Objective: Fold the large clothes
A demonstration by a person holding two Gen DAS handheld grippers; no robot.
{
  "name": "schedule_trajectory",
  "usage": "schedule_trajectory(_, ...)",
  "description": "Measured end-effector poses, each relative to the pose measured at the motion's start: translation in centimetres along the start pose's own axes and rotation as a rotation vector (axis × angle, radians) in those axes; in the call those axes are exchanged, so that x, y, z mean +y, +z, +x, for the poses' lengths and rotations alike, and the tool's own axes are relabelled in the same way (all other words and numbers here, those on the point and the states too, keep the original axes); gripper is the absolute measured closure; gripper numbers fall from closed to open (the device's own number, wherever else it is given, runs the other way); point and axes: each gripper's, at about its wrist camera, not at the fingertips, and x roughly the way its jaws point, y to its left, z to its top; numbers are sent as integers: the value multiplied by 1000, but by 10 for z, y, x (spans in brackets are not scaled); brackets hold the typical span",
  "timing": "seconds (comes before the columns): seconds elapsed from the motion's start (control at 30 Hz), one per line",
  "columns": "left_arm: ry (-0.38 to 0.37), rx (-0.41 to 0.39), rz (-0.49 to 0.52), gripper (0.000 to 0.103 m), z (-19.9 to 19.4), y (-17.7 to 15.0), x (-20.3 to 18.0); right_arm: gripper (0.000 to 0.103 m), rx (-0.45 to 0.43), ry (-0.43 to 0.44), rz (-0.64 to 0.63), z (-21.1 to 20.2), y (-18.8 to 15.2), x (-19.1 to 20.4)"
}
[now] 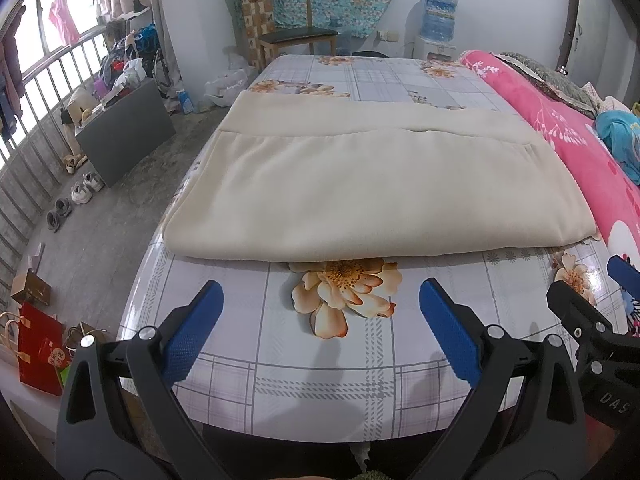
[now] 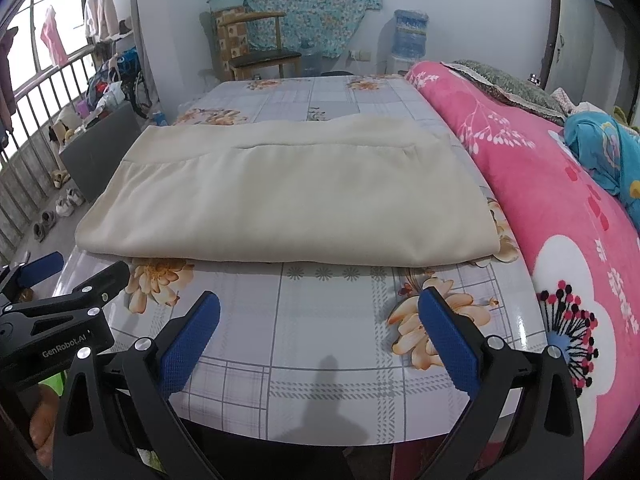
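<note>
A large cream garment [image 1: 360,184] [image 2: 288,204] lies folded into a flat rectangle on the floral plaid table [image 1: 320,380] [image 2: 320,380], its folded edge toward me. My left gripper [image 1: 320,300] hovers open above the table's near edge, a short way in front of the garment, with nothing between its blue pads [image 1: 192,332]. My right gripper [image 2: 320,312] is likewise open and empty, just short of the garment's near edge. Each gripper shows in the other's view: the right one [image 1: 588,312] at the right edge, the left one [image 2: 64,276] at the left edge.
A rolled pink floral quilt [image 1: 580,148] [image 2: 560,208] runs along the table's right side, with a blue cloth [image 2: 604,152] beyond it. A wooden chair [image 1: 296,32] and a water dispenser [image 1: 438,28] stand behind. Left of the table are a grey box [image 1: 124,128], shoes [image 1: 80,188] and a red bag [image 1: 38,352].
</note>
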Motion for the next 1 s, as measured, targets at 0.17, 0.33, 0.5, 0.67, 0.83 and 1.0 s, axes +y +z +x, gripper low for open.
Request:
schedule_trajectory(0.17, -1, 2, -2, 8, 1, -2, 1, 6, 4, -1, -6, 1, -1, 1)
schedule_trajectory(0.33, -2, 3, -1, 8, 1, -2, 1, 6, 4, -1, -6, 1, -1, 2)
schedule_trajectory(0.5, -1, 2, -3, 8, 1, -2, 1, 6, 10, -3, -7, 2, -1, 3)
schedule_trajectory(0.67, 1, 3, 0, 8, 2, -2, 1, 6, 9, -2, -5, 2, -1, 2)
schedule_trajectory(0.83, -3, 8, 1, 8, 3, -3, 1, 6, 10, -2, -6, 2, -1, 2)
schedule_trajectory(1.0, -2, 6, 1, 8, 3, -3, 1, 6, 10, -2, -6, 3, -1, 2)
